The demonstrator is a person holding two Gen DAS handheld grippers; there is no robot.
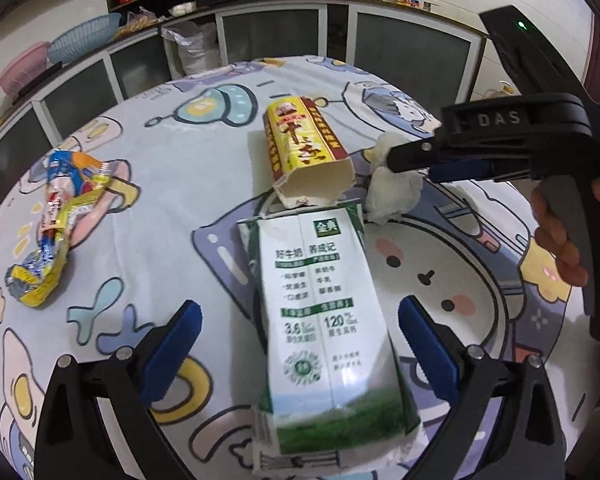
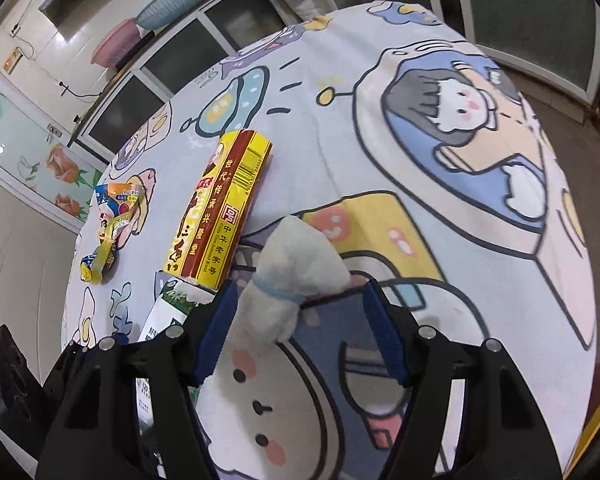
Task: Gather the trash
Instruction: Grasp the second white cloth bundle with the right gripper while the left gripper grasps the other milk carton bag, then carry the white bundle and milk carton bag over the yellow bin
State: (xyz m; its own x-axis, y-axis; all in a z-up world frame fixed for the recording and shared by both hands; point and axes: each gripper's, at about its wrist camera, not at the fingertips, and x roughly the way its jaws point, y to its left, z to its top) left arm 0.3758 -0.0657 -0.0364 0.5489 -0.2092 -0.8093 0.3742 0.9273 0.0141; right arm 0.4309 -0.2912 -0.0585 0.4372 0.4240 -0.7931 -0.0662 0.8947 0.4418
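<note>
A green and white milk carton point(image 1: 324, 320) lies flat on the table, between the blue pads of my open left gripper point(image 1: 300, 344); the pads stand apart from its sides. Beyond it lies a yellow and red box point(image 1: 304, 152), open end towards me; it also shows in the right wrist view point(image 2: 220, 216). A crumpled white tissue point(image 2: 292, 276) lies right of the box. My open right gripper point(image 2: 296, 332) straddles the tissue, and in the left wrist view its fingers point(image 1: 416, 152) reach over the tissue point(image 1: 392, 192). A crumpled yellow snack wrapper point(image 1: 52, 228) lies far left.
The round table carries a cartoon-print cloth point(image 1: 172, 184). Cabinets with dark glass doors point(image 1: 272, 36) and a counter with a microwave, pots and baskets stand behind. The table's far edge point(image 2: 572, 200) drops to the floor on the right.
</note>
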